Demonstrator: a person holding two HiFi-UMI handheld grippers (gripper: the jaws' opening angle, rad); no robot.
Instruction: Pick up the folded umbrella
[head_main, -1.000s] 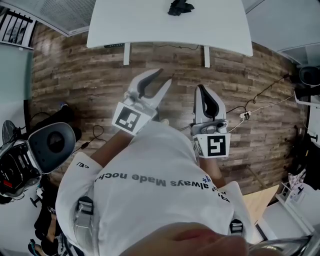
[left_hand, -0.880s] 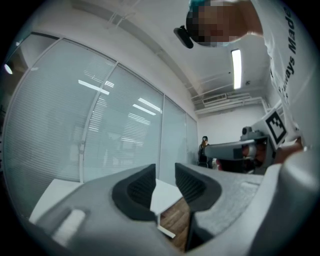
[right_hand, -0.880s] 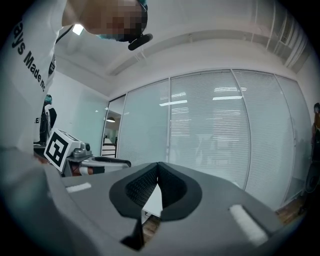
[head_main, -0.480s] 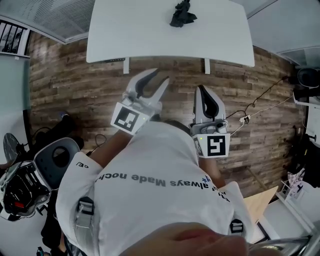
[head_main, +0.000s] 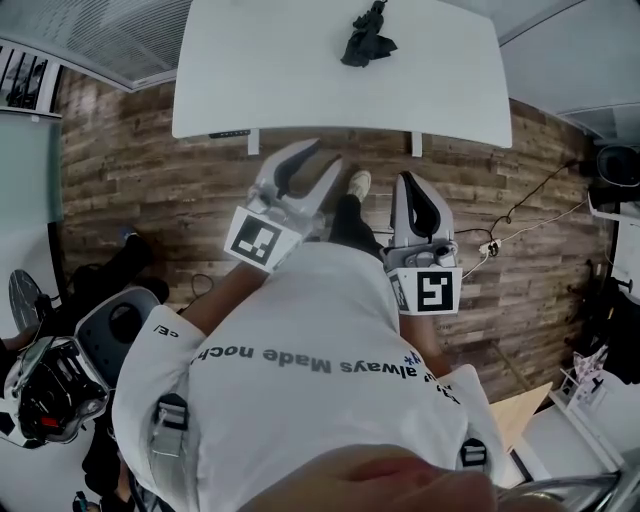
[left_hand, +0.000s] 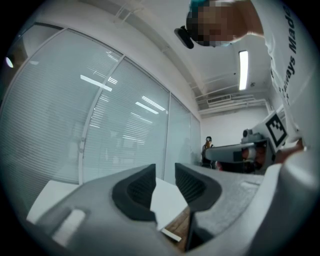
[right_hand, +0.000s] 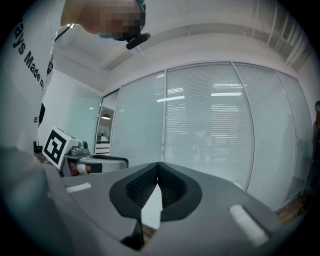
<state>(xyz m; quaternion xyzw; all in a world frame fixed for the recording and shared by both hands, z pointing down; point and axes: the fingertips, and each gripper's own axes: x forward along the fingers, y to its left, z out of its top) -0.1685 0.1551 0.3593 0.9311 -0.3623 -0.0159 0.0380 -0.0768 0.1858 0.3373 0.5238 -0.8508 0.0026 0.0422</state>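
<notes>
Black folded fabric umbrella (head_main: 365, 38), 12 o'clock on white table (head_main: 250, 70) | likely light, soft-skinned: grip mid-body | left gripper (head_main: 327, 153) jaws slightly apart, right gripper (head_main: 404, 178) pinched together.

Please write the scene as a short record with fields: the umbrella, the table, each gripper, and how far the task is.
umbrella: black folded umbrella, lying near the far edge of the table, untouched
table: white table, on a wood plank floor
left gripper: left gripper, jaws a little apart, nothing between them, short of the table
right gripper: right gripper, jaws together, empty, short of the table
task: pickup not yet begun
</notes>
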